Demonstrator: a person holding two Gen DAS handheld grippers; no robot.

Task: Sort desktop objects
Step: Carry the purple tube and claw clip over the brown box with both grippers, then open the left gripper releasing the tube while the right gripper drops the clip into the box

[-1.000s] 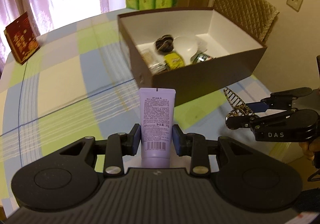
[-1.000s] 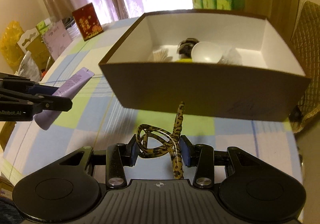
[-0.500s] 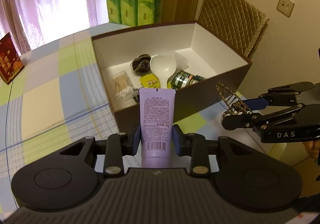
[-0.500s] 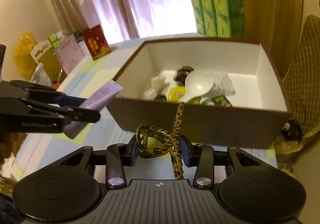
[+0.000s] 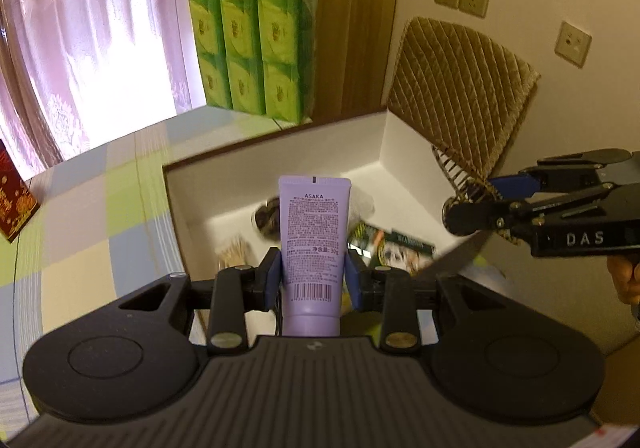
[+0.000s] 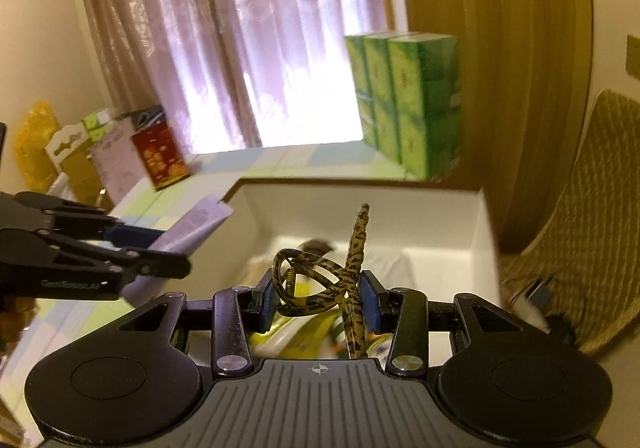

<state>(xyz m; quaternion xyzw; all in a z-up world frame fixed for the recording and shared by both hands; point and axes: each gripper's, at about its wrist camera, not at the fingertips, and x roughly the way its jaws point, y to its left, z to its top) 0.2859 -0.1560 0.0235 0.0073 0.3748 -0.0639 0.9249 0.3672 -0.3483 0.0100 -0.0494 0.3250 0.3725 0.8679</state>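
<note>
Nearest in the left wrist view, the left gripper (image 5: 312, 276) is closed to a narrow gap on a purple tube (image 5: 313, 248), its 2 blue pads pressing the tube's sides just above the barcode. The tube stands upright between the jaws, its flat crimped end uppermost, held in the air over the near part of the open box (image 5: 384, 136).

In the right wrist view, the right gripper (image 6: 320, 300) is partly closed on a leopard-print hair clip (image 6: 320, 280); the pads press its loops from both sides and 1 long prong sticks up past the jaws. The clip also hangs above the box (image 6: 484, 232), near its front wall.

Each gripper shows in the other's view, side by side and apart.

Below them the white box interior holds several small things, blurred: a dark round item (image 5: 268, 214), a pale bundle of sticks (image 5: 236, 254) and a green printed packet (image 5: 396, 248).

Beyond the box, the checked tablecloth (image 5: 92, 216) carries a stack of green tissue packs (image 5: 256, 52) and a red box (image 6: 160, 156). Pink curtains (image 6: 256, 28) cover the window, and a quilted chair back (image 5: 460, 96) stands by the wall.
</note>
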